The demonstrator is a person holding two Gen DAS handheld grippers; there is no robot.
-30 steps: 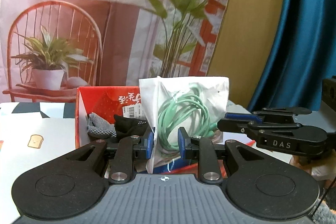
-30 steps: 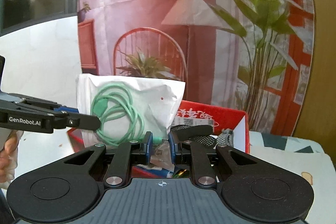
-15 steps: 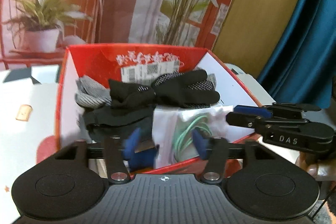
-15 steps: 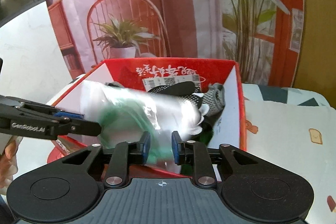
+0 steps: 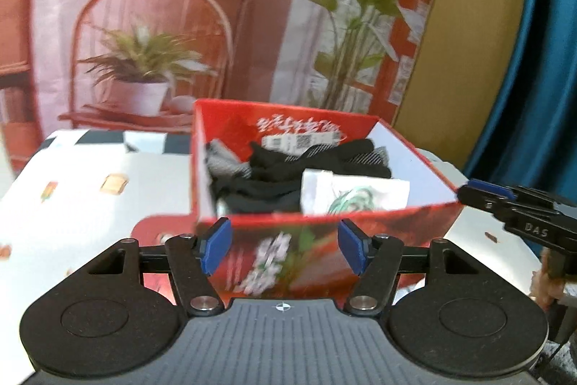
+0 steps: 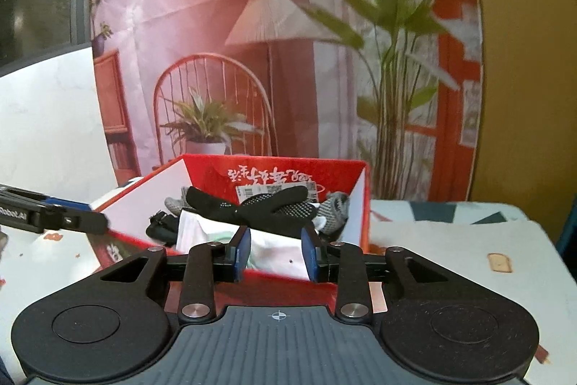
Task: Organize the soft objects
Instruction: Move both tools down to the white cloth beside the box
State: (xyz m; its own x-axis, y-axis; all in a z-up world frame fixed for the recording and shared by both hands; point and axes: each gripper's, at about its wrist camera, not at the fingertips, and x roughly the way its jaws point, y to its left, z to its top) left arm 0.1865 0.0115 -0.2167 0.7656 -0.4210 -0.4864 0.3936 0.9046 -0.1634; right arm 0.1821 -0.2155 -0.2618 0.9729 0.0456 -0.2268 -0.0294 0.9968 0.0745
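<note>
Item under inspection: a white plastic pouch (image 5: 355, 195) containing a coiled green cable (image 5: 351, 199). It lies inside the red box (image 5: 414, 215) on the surface (image 5: 72, 215), resting on and against dark gloves (image 5: 285, 168) and a grey knit piece (image 5: 225, 163). The pouch sits at the near side of the box, partly under a black dotted glove (image 6: 259, 208) as the right wrist view shows it.

Left gripper (image 5: 285, 246): jaws are opening and stand wide, nothing between the pads; only the box's near wall shows beyond them.

Right gripper (image 6: 276, 253): jaws are opening, moderately apart. The pouch's white film shows in the gap, but whether the pads touch it cannot be told; the film looks slack, and I judge it released.

Handling assessment, by judgement only: the pouch is light and limp; the film is smooth and likely to slip under a shallow pinch. The coil gives the only body, yielding but not fragile. Best hold is across a flat margin of film beside the coil, or an upper corner, pads well overlapped. A hold on the coil itself risks it sliding within the film. The gloves and knit piece are soft, light and will drape; pinch at a thick fold.

Box walls look like thin card and could shift if nudged.
</note>
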